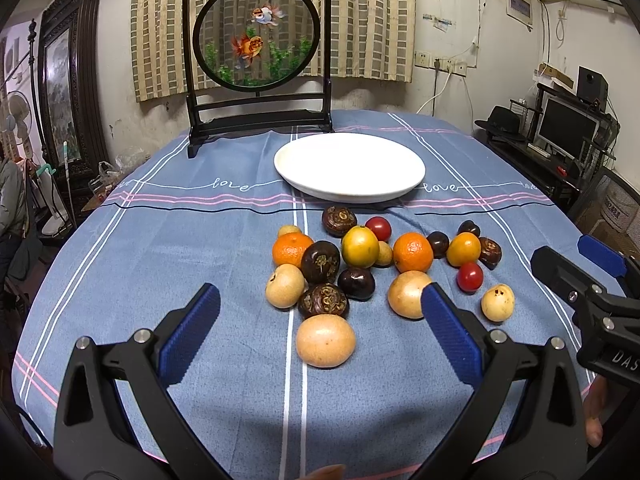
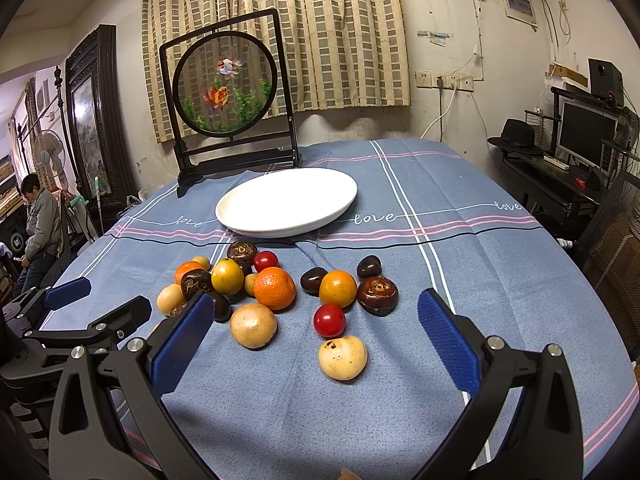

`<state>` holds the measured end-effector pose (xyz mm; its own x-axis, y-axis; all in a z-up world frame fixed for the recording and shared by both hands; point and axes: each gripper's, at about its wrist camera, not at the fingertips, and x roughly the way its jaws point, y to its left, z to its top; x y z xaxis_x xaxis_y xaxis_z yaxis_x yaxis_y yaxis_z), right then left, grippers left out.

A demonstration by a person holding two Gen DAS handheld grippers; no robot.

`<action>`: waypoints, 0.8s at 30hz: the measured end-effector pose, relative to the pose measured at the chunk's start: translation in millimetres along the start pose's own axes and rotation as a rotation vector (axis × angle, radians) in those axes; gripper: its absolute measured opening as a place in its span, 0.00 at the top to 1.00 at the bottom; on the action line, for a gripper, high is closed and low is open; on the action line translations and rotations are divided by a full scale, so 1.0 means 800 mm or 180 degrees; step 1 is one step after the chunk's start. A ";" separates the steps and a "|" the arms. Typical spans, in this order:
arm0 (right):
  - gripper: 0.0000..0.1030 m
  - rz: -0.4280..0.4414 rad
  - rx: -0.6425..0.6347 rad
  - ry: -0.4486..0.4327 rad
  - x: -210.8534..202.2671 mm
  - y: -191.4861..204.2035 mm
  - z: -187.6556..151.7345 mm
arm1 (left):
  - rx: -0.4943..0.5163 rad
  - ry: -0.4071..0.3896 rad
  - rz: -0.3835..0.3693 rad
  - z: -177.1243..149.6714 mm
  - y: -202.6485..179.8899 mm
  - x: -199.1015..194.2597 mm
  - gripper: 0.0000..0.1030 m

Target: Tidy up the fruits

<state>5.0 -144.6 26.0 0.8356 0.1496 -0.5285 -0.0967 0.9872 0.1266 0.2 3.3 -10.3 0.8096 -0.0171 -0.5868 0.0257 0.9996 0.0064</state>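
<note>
Several small fruits lie loose on the blue tablecloth in front of a white plate [image 1: 349,166] [image 2: 286,201] that holds nothing. Among them are an orange [image 1: 413,252] [image 2: 275,288], a red cherry tomato [image 1: 470,276] [image 2: 329,320], dark water chestnuts [image 1: 324,301] [image 2: 377,295] and a tan round fruit [image 1: 325,340] [image 2: 342,357]. My left gripper [image 1: 320,312] is open just above the near tan fruit. My right gripper [image 2: 316,324] is open too, over the near right of the pile, and it shows at the right edge of the left wrist view [image 1: 576,280].
A framed goldfish screen [image 1: 258,46] [image 2: 226,88] stands behind the plate at the table's far edge. A desk with a monitor [image 2: 586,130] is at the right, and a seated person [image 2: 38,220] at the left. A bare stretch of cloth [image 2: 500,280] lies right of the fruits.
</note>
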 end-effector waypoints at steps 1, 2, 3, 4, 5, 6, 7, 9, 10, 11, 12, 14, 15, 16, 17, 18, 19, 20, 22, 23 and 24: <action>0.01 0.0001 0.0000 0.0000 -0.001 0.000 0.000 | -0.0001 -0.0001 -0.0001 0.000 0.000 0.000 0.02; 0.01 0.0002 0.0001 0.0000 -0.002 0.001 0.001 | -0.0002 0.0000 -0.0003 0.000 0.000 0.000 0.02; 0.01 0.0003 0.0000 0.0000 0.000 0.000 0.000 | -0.0003 -0.0001 -0.0002 0.000 0.000 0.000 0.02; 0.01 0.0004 0.0000 -0.0001 -0.001 0.000 0.000 | -0.0003 -0.0001 -0.0001 0.000 0.000 0.000 0.02; 0.01 0.0003 -0.0001 -0.0001 -0.002 0.001 0.001 | -0.0002 -0.0001 -0.0001 0.000 0.000 0.000 0.02; 0.01 0.0003 0.0000 0.0000 0.000 0.000 0.000 | -0.0003 -0.0001 -0.0001 -0.001 0.000 0.000 0.02; 0.01 0.0004 0.0002 -0.0001 0.000 0.000 0.000 | -0.0004 0.0000 -0.0003 -0.001 0.000 0.000 0.02; 0.01 0.0003 0.0002 0.0001 0.000 0.000 0.000 | -0.0001 0.0001 -0.0002 0.000 0.000 0.000 0.02; 0.01 0.0003 0.0002 -0.0001 0.000 0.000 0.000 | -0.0002 0.0002 -0.0001 0.000 0.000 0.000 0.02; 0.01 0.0004 0.0003 -0.0002 0.000 0.000 0.000 | -0.0001 0.0006 0.0000 -0.001 0.000 0.000 0.02; 0.01 0.0003 0.0002 -0.0001 0.000 0.000 0.000 | -0.0002 0.0008 -0.0001 -0.001 0.000 0.001 0.02; 0.01 0.0004 0.0002 -0.0001 0.000 0.000 0.000 | -0.0002 0.0015 0.0001 -0.004 -0.001 0.002 0.02; 0.01 0.0004 0.0002 -0.0001 0.001 0.000 -0.001 | -0.0001 0.0017 0.0001 -0.005 -0.001 0.002 0.02; 0.01 0.0004 0.0002 0.0001 -0.001 0.001 0.001 | 0.0000 0.0019 0.0001 -0.005 -0.001 0.002 0.02; 0.01 0.0004 0.0003 0.0000 0.001 0.000 -0.001 | -0.0002 0.0020 0.0000 -0.004 -0.001 0.002 0.02; 0.01 0.0003 0.0002 -0.0001 -0.002 0.001 0.001 | -0.0002 0.0025 0.0000 -0.005 -0.001 0.002 0.02; 0.01 0.0002 0.0002 -0.0001 0.000 0.000 0.000 | -0.0001 0.0031 0.0000 -0.005 -0.001 0.002 0.02; 0.01 0.0004 0.0003 -0.0001 0.001 0.000 0.000 | -0.0001 0.0034 0.0000 -0.005 -0.001 0.002 0.02; 0.01 0.0003 0.0003 -0.0001 0.000 0.000 0.000 | 0.0000 0.0036 0.0001 -0.006 -0.001 0.002 0.02; 0.01 0.0002 0.0003 0.0000 -0.001 0.001 0.001 | -0.0001 0.0038 0.0001 -0.007 0.000 0.002 0.02; 0.01 0.0003 0.0004 0.0000 -0.001 0.001 0.001 | -0.0002 0.0038 -0.0001 -0.007 0.000 0.002 0.02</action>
<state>4.4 -144.0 27.4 0.8355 0.1506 -0.5284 -0.0968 0.9870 0.1283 -2.0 3.1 -15.5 0.8026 -0.0170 -0.5963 0.0254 0.9997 0.0056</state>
